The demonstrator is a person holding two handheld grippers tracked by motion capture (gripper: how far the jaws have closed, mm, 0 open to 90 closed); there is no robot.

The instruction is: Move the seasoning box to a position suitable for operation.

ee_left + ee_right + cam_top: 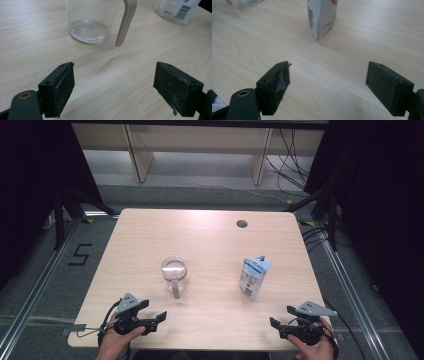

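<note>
2 things stand on the tabletop (150,235): a clear glass jug (175,272) with a beige handle (176,290), and a white-and-blue pouch (254,276). Taking the jug as the landmark, the pouch stands upright well apart to its right, level with it, and the round cable hole (242,224) lies beyond and to the right of it, near the far edge.

Nearer than the jug and to its left, the left gripper (159,317) is held in a hand (114,345) at the front edge — its jaws are spread wide with nothing between them. In the left gripper view the jug (91,22) stands just ahead with its handle (126,21) turned toward the jaws.

Far to the right of the jug and nearer, past the pouch, the right gripper (276,324) sits in the other hand (316,351) — jaws likewise released and empty, aimed toward the pouch (322,17) in the right gripper view.
</note>
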